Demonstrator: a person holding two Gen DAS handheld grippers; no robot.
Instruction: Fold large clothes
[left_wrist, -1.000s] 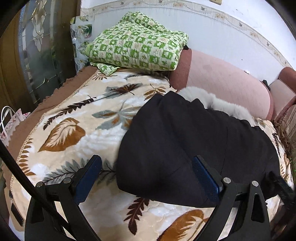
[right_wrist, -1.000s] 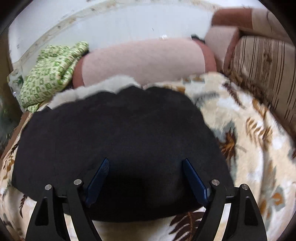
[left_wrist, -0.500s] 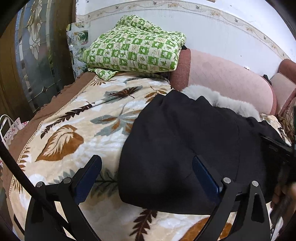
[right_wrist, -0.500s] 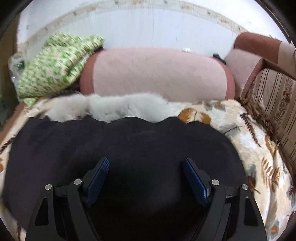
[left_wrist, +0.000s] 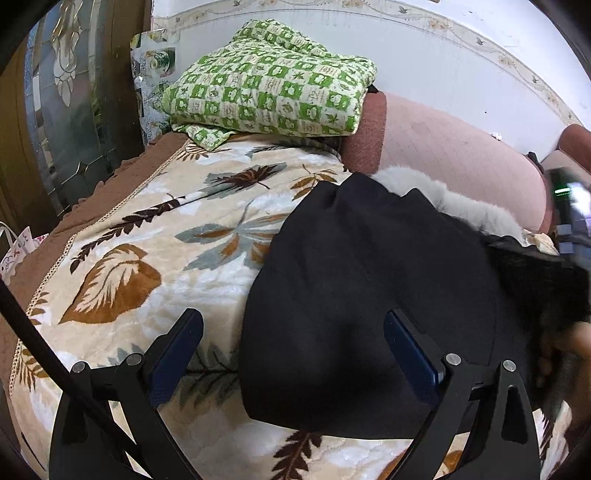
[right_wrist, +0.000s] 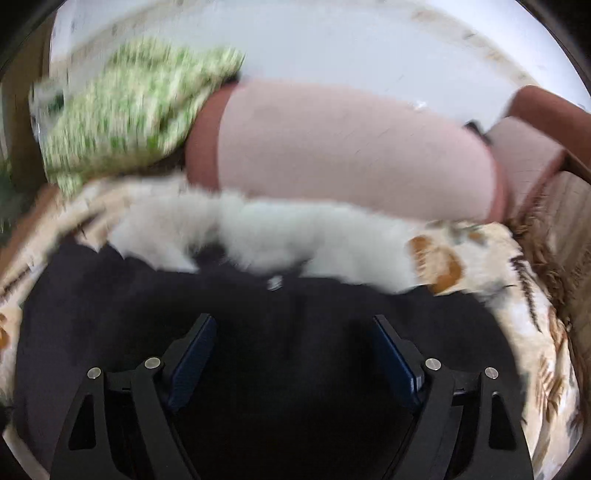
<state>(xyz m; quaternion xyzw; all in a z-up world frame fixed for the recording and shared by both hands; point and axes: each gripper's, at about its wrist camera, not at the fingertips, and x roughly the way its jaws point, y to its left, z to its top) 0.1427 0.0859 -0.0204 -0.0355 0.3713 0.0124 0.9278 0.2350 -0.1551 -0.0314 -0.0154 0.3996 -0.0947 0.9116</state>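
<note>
Two hand-held grippers are shown above a bed spread with a leaf-print blanket (left_wrist: 155, 229). Most of the blanket's right half is covered by a folded black coat (left_wrist: 369, 295), its long axis running left to right and its grey fur collar (right_wrist: 280, 236) turned toward the pink bolster (right_wrist: 351, 151). Bare blanket lies to the coat's left. The right hand-held gripper (right_wrist: 293, 354), held wide and empty, is centred over the coat; the left hand-held gripper (left_wrist: 293, 354), likewise wide and empty, straddles its left edge.
</note>
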